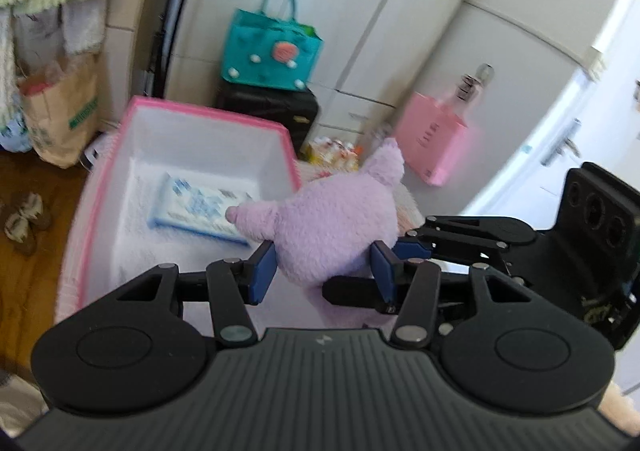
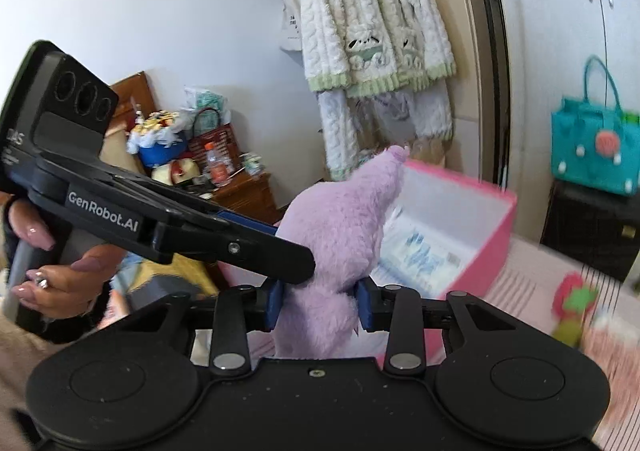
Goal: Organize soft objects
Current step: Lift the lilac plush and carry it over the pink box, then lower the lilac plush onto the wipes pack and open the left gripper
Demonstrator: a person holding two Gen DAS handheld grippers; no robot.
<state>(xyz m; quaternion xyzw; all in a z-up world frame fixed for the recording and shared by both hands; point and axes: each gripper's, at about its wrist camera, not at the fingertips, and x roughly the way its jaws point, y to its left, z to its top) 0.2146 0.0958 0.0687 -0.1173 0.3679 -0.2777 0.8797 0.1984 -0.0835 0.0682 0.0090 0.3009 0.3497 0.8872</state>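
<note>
A lilac plush toy (image 1: 336,223) is held in the air by both grippers. My left gripper (image 1: 322,267) is shut on its lower body, blue pads on either side. My right gripper (image 2: 320,305) is shut on the same plush toy (image 2: 340,235) from the other side. The right gripper shows in the left wrist view as black fingers (image 1: 360,293) coming in from the right. The left gripper shows in the right wrist view as a black arm (image 2: 224,247) coming in from the left. Behind the toy stands an open pink-rimmed white box (image 1: 208,119), also in the right wrist view (image 2: 484,227), with a blue-patterned packet (image 1: 200,211) inside.
A teal tote bag (image 1: 272,51) sits on a dark case (image 1: 276,107). A pink bag (image 1: 436,139) hangs on a white cupboard. A paper bag (image 1: 60,119) stands on the wood floor. A red and green soft toy (image 2: 572,311) lies on the pink-striped bedding. Fluffy clothes (image 2: 368,19) hang on the wall.
</note>
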